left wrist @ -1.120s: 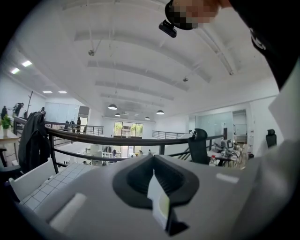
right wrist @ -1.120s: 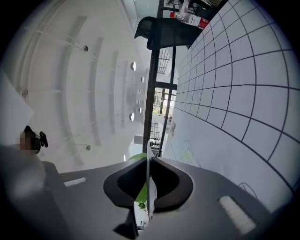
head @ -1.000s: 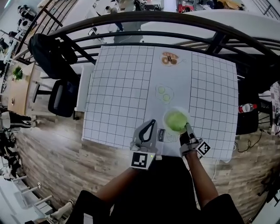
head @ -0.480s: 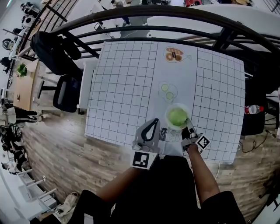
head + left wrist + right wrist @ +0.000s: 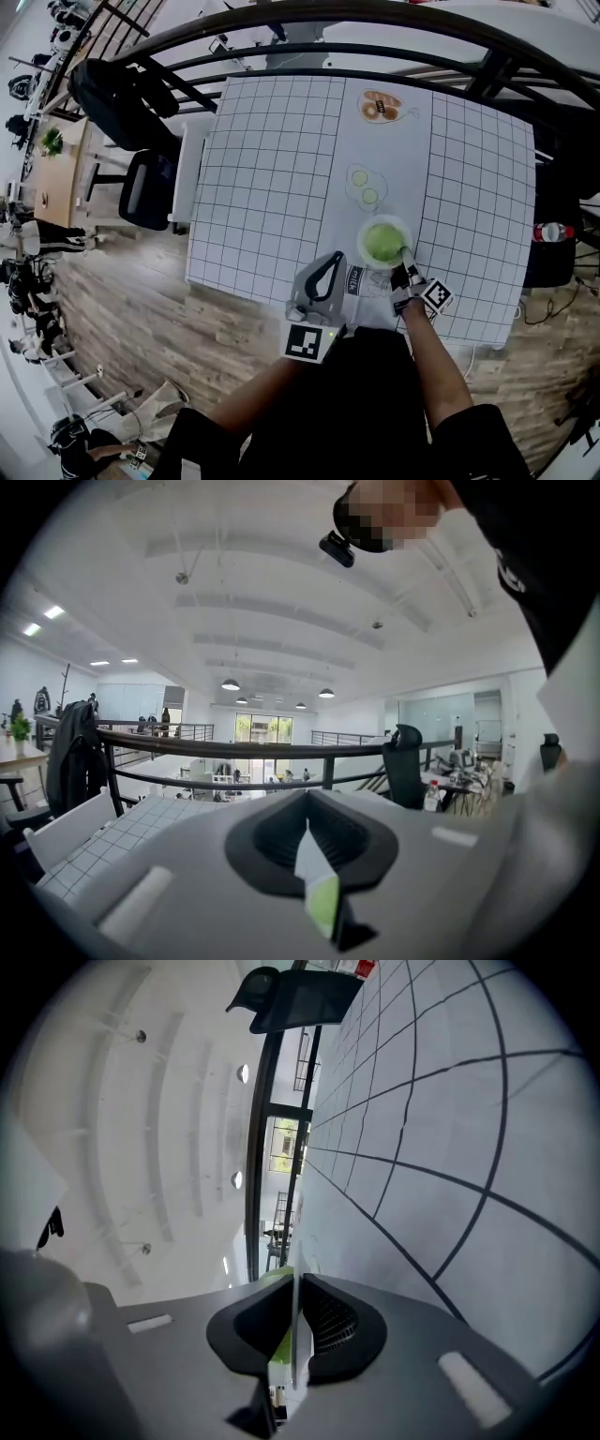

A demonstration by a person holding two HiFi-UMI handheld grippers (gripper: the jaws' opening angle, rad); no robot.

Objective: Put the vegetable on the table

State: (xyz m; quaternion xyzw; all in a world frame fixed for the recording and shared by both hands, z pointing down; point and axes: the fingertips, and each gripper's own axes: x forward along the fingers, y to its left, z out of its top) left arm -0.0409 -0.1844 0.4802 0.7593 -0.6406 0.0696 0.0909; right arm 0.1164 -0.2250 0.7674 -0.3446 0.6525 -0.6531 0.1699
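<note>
A white plate (image 5: 367, 231) with a green leafy vegetable (image 5: 382, 243) rests on the gridded table mat (image 5: 272, 178), near the front edge. My right gripper (image 5: 406, 257) comes at it from the near side and is shut on the plate's rim. In the right gripper view the thin white rim (image 5: 293, 1330) stands between the pads, with green behind it. My left gripper (image 5: 329, 267) hovers left of the plate, shut, and I see nothing in it. Only a thin slit (image 5: 315, 878) shows between its pads in the left gripper view.
The mat's middle strip carries printed pictures: green slices (image 5: 364, 187), a brown food picture (image 5: 380, 106) and a milk label (image 5: 353, 279). A black railing (image 5: 375, 47) runs behind the table. A dark chair (image 5: 141, 187) stands to the left, a red-capped bottle (image 5: 551, 232) to the right.
The head view has shifted a little. The plate stays at the same spot on the mat with the right gripper on its rim. The left gripper keeps its place.
</note>
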